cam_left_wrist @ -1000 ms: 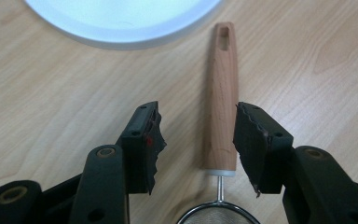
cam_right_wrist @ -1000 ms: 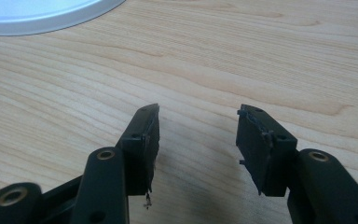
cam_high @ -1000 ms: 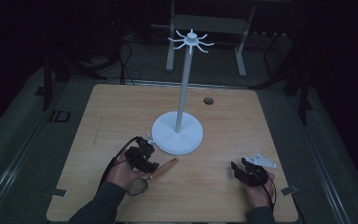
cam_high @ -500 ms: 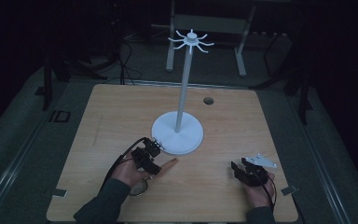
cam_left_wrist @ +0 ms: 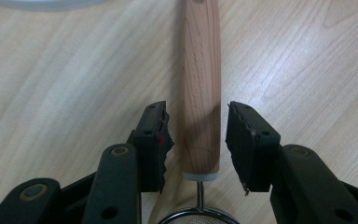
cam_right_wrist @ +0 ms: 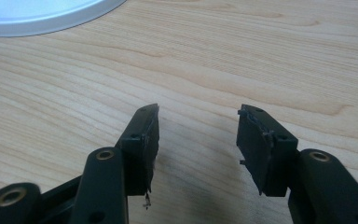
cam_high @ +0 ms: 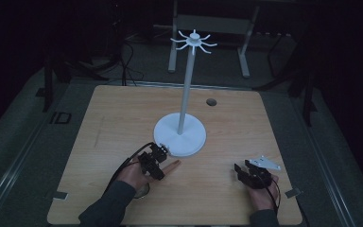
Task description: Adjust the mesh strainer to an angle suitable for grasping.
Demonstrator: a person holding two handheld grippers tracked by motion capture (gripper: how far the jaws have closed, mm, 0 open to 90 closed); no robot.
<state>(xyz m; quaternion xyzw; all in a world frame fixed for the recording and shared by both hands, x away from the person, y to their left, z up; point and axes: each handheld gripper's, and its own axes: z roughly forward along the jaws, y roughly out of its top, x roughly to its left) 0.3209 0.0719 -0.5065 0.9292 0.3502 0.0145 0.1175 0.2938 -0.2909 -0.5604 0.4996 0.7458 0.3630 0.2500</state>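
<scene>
A wooden handle [cam_left_wrist: 200, 84] lies flat on the table, with a wire and the metal rim [cam_left_wrist: 198, 217] of a strainer at its near end. My left gripper [cam_left_wrist: 196, 106] straddles that handle. Its jaws have just been closing, and a thin gap still shows on each side of the wood. In the high view the left gripper [cam_high: 158, 161] sits just below the stand's base, and the handle [cam_high: 172, 165] pokes out to its right. My right gripper [cam_high: 242, 171] rests low at the table's right front. Its jaws [cam_right_wrist: 199, 109] stand open over bare wood.
A white stand [cam_high: 185, 94] rises from a round base [cam_high: 179, 137] at the table's middle, topped by a ring of hooks [cam_high: 194, 41]. The base's edge shows in the left gripper view [cam_left_wrist: 42, 3] and the right gripper view [cam_right_wrist: 37, 14]. A small dark hole [cam_high: 211, 101] marks the far table.
My left gripper has shifted slightly right and down onto the handle, and its jaws have narrowed. The right gripper has stayed put.
</scene>
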